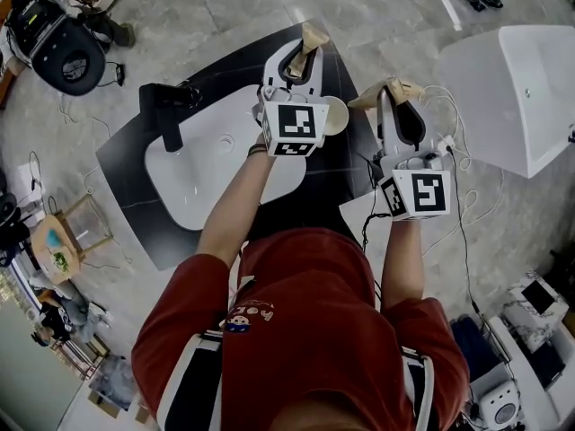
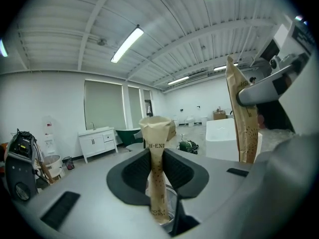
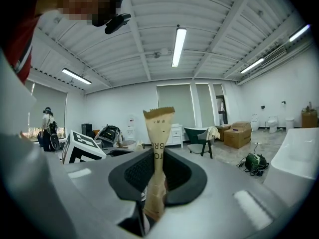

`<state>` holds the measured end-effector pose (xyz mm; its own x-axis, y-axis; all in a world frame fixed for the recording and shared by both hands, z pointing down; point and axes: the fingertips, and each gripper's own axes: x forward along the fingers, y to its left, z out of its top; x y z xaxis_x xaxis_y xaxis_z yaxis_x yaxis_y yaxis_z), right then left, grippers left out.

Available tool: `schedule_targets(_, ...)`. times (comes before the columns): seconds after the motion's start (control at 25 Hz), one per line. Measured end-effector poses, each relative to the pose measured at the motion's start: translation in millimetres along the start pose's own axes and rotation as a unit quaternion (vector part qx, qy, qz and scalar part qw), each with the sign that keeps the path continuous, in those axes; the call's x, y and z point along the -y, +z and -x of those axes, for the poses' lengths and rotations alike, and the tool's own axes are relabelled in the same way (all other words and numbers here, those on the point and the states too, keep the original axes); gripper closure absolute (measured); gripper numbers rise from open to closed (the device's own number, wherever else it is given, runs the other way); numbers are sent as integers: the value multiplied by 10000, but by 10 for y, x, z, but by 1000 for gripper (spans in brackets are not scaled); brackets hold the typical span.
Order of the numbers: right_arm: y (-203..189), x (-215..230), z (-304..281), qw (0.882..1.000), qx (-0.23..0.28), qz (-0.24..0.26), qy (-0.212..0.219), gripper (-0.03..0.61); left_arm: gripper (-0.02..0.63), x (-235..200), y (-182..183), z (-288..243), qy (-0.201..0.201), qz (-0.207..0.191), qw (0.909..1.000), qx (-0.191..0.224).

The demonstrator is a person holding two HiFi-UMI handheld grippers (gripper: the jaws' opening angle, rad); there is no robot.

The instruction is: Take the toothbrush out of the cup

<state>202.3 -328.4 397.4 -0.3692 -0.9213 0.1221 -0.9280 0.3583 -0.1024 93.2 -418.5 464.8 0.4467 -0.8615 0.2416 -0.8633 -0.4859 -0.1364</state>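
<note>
Each gripper holds a toothbrush in a tan paper wrapper. My left gripper (image 1: pixel 304 48) is over the black counter, shut on one wrapped toothbrush (image 2: pixel 156 153) that stands upright between its jaws. A cream cup (image 1: pixel 335 115) sits just right of the left gripper's marker cube, and a shiny cup rim (image 2: pixel 170 203) shows below the jaws. My right gripper (image 1: pixel 393 97) is off the counter's right side, shut on a second wrapped toothbrush (image 3: pixel 157 148). That packet (image 2: pixel 240 118) also shows at the right of the left gripper view.
The black counter (image 1: pixel 135 164) carries a white sink basin (image 1: pixel 193 182) and a black faucet (image 1: pixel 164 115). A white bathtub (image 1: pixel 517 88) stands at the right, with cables (image 1: pixel 463 214) on the floor beside it. A wooden stool (image 1: pixel 67 241) and dark equipment (image 1: pixel 63 52) are at the left.
</note>
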Motion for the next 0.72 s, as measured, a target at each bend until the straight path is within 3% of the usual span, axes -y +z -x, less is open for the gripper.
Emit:
schedule_targets(0.32,224,-142,103,9993,355,101,54,525,549,-82,348,361,223,-31,9987,456)
schedule_targets(0.72,561,-368,321,9959,868,203,175,525,563,-241,851,1224,684,20,9925,1018)
